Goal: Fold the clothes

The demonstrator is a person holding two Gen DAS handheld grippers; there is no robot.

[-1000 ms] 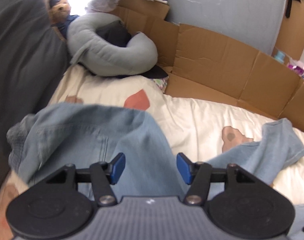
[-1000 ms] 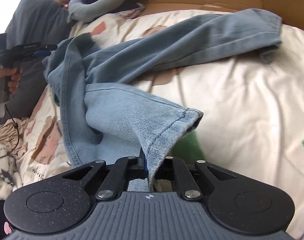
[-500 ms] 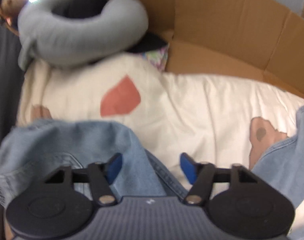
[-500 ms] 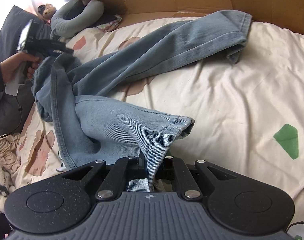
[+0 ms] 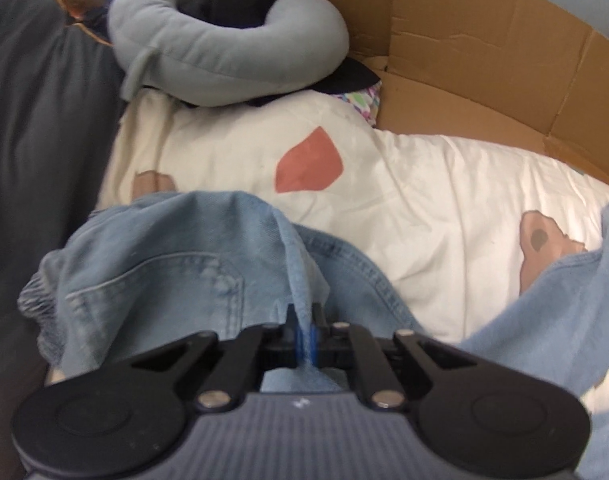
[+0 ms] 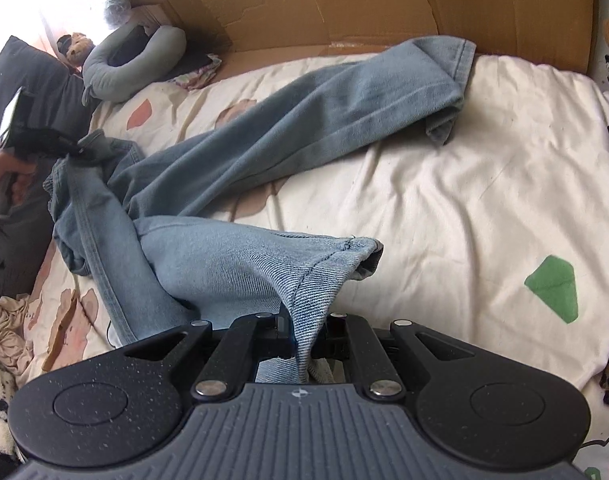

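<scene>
Your left gripper (image 5: 304, 334) was open 1 s ago, now clamped on the jeans (image 6: 264, 152) waistband fold; right gripper (image 6: 304, 336) still pinches a leg hem. Jeans sprawled on the bed (image 6: 484, 200), both ends held: ready to fold

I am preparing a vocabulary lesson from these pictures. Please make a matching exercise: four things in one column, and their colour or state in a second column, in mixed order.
Things
1. light blue denim jeans
2. curved grey neck pillow
3. brown cardboard sheet
4. green diamond patch on the cream bedsheet

States
A. stands along the far edge of the bed
B. printed flat, right of the right gripper
C. pinched by both grippers
D. lies at the head of the bed, ring-shaped

Pairs: 1-C, 2-D, 3-A, 4-B
</scene>
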